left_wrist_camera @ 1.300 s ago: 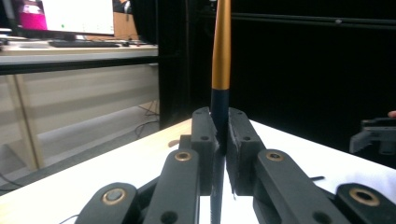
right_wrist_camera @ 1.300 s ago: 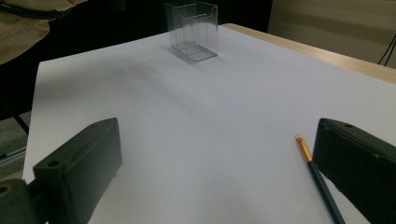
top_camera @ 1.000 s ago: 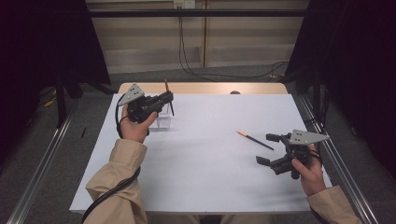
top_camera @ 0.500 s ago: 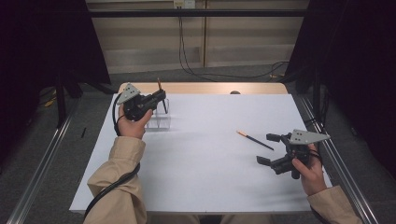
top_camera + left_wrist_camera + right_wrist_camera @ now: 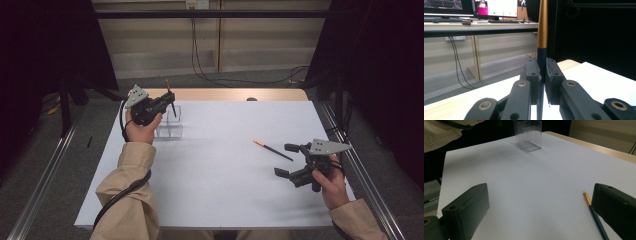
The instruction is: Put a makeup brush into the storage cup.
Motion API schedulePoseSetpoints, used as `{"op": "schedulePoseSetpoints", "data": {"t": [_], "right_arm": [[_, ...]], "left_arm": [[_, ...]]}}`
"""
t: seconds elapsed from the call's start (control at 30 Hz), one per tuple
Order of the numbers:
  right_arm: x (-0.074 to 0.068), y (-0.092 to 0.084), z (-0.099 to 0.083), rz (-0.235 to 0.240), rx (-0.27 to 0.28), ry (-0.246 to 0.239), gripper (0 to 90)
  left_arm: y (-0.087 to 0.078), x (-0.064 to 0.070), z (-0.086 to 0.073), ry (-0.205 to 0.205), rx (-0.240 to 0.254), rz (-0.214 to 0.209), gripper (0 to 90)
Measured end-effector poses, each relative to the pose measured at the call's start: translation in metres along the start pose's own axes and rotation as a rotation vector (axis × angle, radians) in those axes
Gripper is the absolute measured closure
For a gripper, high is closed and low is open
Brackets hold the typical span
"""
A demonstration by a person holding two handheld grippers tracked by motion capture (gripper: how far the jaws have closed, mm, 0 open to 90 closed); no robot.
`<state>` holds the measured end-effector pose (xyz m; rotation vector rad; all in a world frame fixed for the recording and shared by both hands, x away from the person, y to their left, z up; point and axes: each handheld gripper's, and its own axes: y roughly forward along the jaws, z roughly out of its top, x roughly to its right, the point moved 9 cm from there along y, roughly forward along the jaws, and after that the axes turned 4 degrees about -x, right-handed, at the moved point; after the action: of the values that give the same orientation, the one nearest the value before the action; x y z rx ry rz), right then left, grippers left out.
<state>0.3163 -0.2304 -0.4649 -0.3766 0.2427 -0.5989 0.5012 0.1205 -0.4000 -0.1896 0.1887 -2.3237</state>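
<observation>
White table sheet [image 5: 215, 170] under both my claws. Clear box [image 5: 169, 122] just below my left claw [image 5: 167, 103], which is clamped on an upright pencil [image 5: 542, 37]. My right claw [image 5: 290, 161] gapes empty; second pencil [image 5: 272, 150] lies just beside it.

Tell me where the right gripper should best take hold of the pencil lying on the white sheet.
Probably mid-shaft, from above, jaws set across its length. The pencil lies flat and alone on the white sheet, thin and straight, so only its two long sides offer faces. The right gripper already stands open beside its dark end.
</observation>
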Motion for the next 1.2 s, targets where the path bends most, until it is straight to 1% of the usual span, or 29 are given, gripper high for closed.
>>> {"op": "schedulePoseSetpoints", "data": {"t": [0.23, 0.3, 0.33, 0.43, 0.53, 0.83, 1.2], "right_arm": [[0.0, 0.0, 0.0, 0.001, 0.001, -0.002, 0.8], [0.0, 0.0, 0.0, 0.003, 0.001, -0.002, 0.8], [0.0, 0.0, 0.0, 0.003, 0.001, -0.002, 0.8], [-0.001, 0.0, 0.0, 0.004, 0.003, -0.003, 0.8], [0.0, 0.0, 0.0, -0.002, 0.005, -0.004, 0.8], [0.001, 0.0, 0.0, -0.005, 0.006, 0.0, 0.8], [0.001, -0.001, 0.0, -0.006, 0.006, 0.002, 0.8]], "left_arm": [[0.002, -0.003, 0.001, 0.013, -0.005, 0.019, 83.0], [0.002, -0.005, 0.001, 0.014, -0.005, 0.025, 83.0], [0.003, -0.005, 0.001, 0.008, -0.002, 0.028, 83.0], [0.004, -0.007, 0.0, 0.008, -0.005, 0.04, 83.0], [0.005, -0.009, -0.002, 0.023, -0.011, 0.052, 83.0], [0.008, -0.012, -0.009, 0.019, -0.015, 0.068, 83.0], [0.01, -0.01, -0.02, 0.012, -0.024, 0.064, 82.9]]}}
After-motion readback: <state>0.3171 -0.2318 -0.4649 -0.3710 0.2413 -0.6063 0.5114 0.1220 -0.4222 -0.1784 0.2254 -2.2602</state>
